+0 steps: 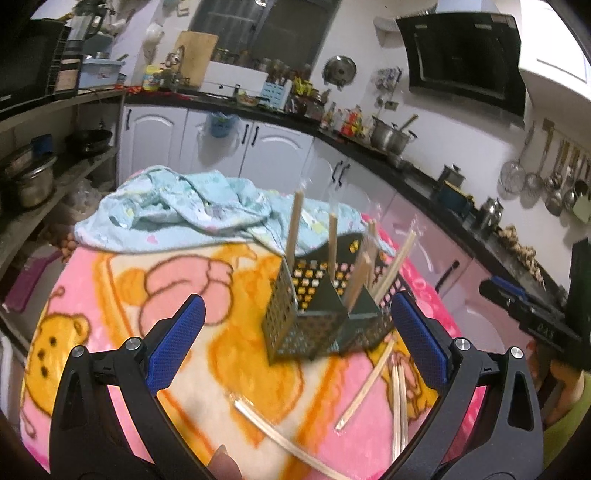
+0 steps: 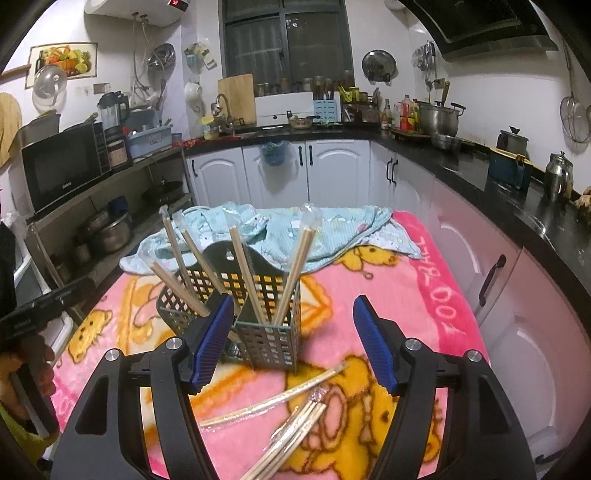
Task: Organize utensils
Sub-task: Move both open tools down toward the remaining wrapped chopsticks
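- On the pink blanket stands my dark mesh holder, upright, with wrapped chopsticks leaning in its compartments.
- My right gripper hangs wide open with nothing between its blue pads; the holder sits just past the left one.
- My left gripper is spread open too, empty, the holder ahead of it.
- Loose chopsticks lie on the blanket below my right fingers.
- Behind the holder lies a crumpled light-blue cloth.

Beyond the right-hand jaw, the pink blanket carries white lettering along its edge, reading roughly "700-3HTL". High up left, the water heater shows red digits, unreadable.
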